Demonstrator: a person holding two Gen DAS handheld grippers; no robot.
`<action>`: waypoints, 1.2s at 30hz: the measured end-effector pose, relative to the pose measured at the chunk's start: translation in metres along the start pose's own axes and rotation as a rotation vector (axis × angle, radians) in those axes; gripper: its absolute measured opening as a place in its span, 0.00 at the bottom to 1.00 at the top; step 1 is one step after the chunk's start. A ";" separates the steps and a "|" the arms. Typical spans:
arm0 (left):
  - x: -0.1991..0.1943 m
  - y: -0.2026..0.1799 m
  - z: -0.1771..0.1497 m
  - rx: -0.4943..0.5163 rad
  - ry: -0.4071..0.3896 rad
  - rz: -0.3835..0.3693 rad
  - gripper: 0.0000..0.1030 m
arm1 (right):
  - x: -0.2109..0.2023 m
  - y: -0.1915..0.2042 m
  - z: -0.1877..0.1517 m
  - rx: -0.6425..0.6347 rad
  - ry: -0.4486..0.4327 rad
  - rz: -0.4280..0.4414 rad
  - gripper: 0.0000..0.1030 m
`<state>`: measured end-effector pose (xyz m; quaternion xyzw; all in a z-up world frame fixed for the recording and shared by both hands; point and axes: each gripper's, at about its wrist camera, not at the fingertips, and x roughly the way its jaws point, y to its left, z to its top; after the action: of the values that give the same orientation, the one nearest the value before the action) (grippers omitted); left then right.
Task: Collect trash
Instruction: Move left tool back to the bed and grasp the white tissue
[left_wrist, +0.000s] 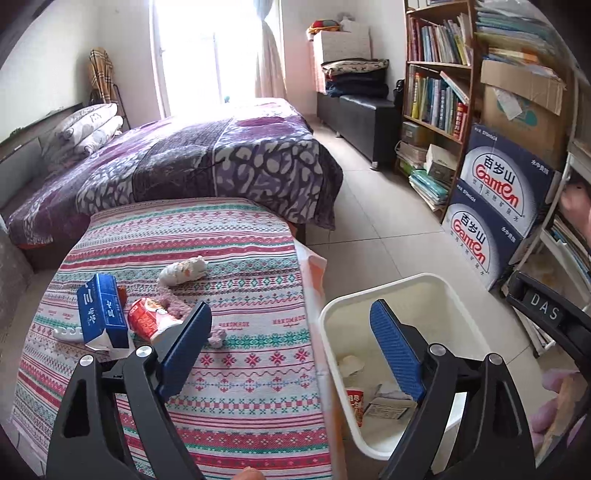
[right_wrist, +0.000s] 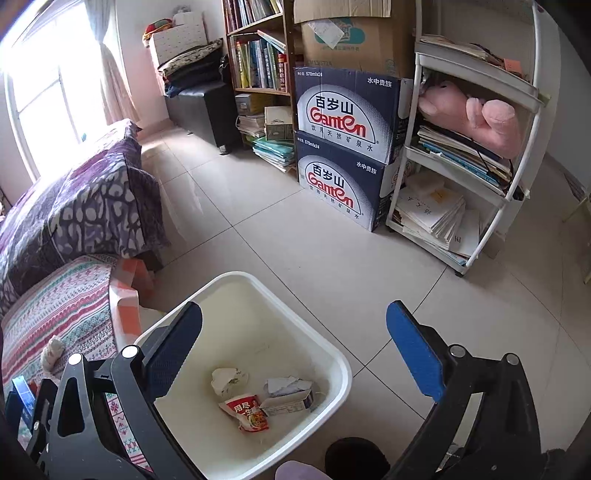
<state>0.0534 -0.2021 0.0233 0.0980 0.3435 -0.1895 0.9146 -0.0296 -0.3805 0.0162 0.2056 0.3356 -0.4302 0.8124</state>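
Note:
A white trash bin (right_wrist: 332, 354) stands on the floor beside a table with a striped cloth (left_wrist: 240, 266). Inside lie a crumpled paper (right_wrist: 227, 380), a red snack wrapper (right_wrist: 247, 411) and a torn carton (right_wrist: 290, 400). On the table are a blue carton (left_wrist: 101, 314), a red cup (left_wrist: 147, 323), a crumpled wrapper (left_wrist: 183, 271) and a white clip (left_wrist: 66, 332). My left gripper (left_wrist: 291, 317) is open and empty, straddling the table edge and the bin (left_wrist: 436, 291). My right gripper (right_wrist: 295, 317) is open and empty above the bin.
A bed with a purple blanket (left_wrist: 207, 158) lies behind the table. A bookshelf (left_wrist: 436, 92), stacked blue water boxes (right_wrist: 347, 147) and a white rack (right_wrist: 465, 155) with a pink plush toy line the far side. Tiled floor (right_wrist: 295, 240) lies between them.

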 end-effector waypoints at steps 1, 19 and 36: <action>0.000 0.004 -0.001 -0.003 0.001 0.016 0.85 | -0.001 0.004 -0.001 -0.010 -0.002 0.002 0.93; 0.008 0.104 -0.037 -0.051 0.093 0.257 0.85 | -0.021 0.108 -0.041 -0.244 0.016 0.079 0.93; 0.049 0.203 -0.101 -0.129 0.445 0.260 0.85 | -0.027 0.197 -0.090 -0.402 0.078 0.149 0.93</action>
<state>0.1114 -0.0002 -0.0749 0.1220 0.5319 -0.0217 0.8377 0.0909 -0.2020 -0.0181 0.0800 0.4297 -0.2848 0.8532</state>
